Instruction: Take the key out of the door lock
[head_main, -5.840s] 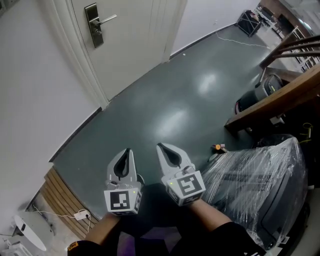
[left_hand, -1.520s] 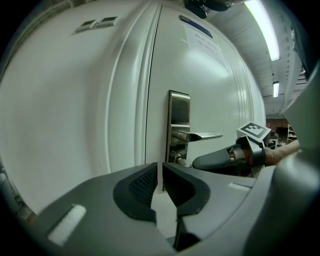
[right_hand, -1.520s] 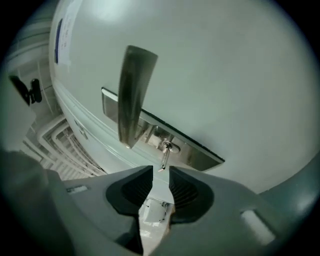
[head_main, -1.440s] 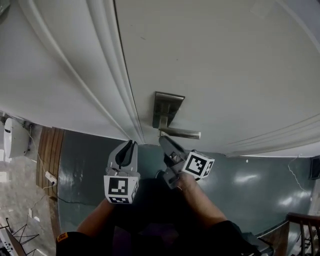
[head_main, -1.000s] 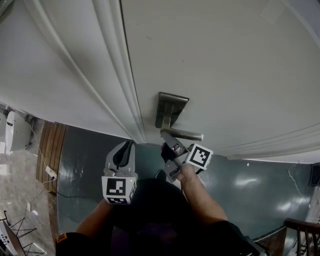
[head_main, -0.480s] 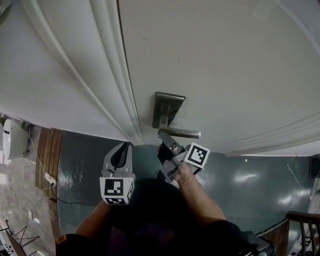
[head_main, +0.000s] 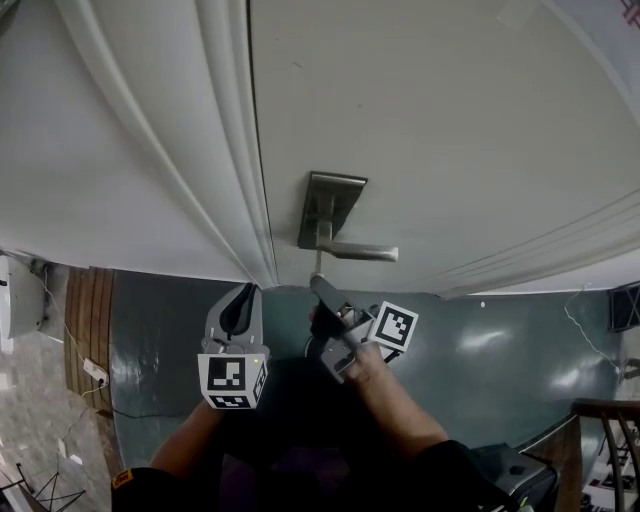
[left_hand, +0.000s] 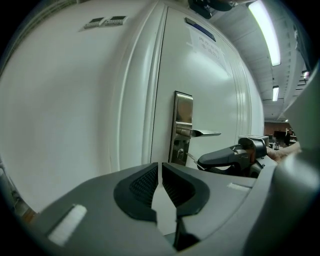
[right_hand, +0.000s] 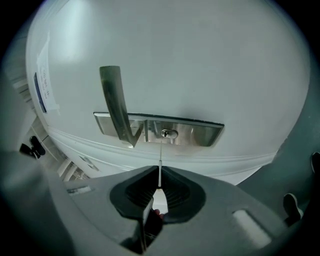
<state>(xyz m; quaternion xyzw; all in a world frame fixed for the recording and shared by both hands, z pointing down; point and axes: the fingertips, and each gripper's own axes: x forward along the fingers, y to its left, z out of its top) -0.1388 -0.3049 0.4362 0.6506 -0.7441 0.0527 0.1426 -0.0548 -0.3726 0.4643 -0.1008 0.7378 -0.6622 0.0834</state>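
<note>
Key (right_hand: 160, 162) blade, seen edge-on as a thin pale strip, is pinched between the fingers of the right gripper (right_hand: 159, 176), which are pressed together on its lower end. The blade points up at the keyhole (right_hand: 166, 133) in the brushed-metal lock plate (right_hand: 200, 134), and its tip sits just short of that plate's lower edge. Whether the tip touches the keyhole cannot be told. In the left gripper view the blade spans the small gap between the plate and the right gripper's nose.

A lever handle (head_main: 358, 252) sticks out from the plate above the keyhole, and in the head view the right gripper lies just below it, tilted, with its marker cube turned to the right. The left gripper (head_main: 243, 305) hangs to the left of the right one, near it but apart, in front of the door frame (head_main: 215, 150) and away from the white door (head_main: 450, 120). Its fingers are pressed together with nothing between them. Below both lies a dark grey-green floor (head_main: 165, 320).
</note>
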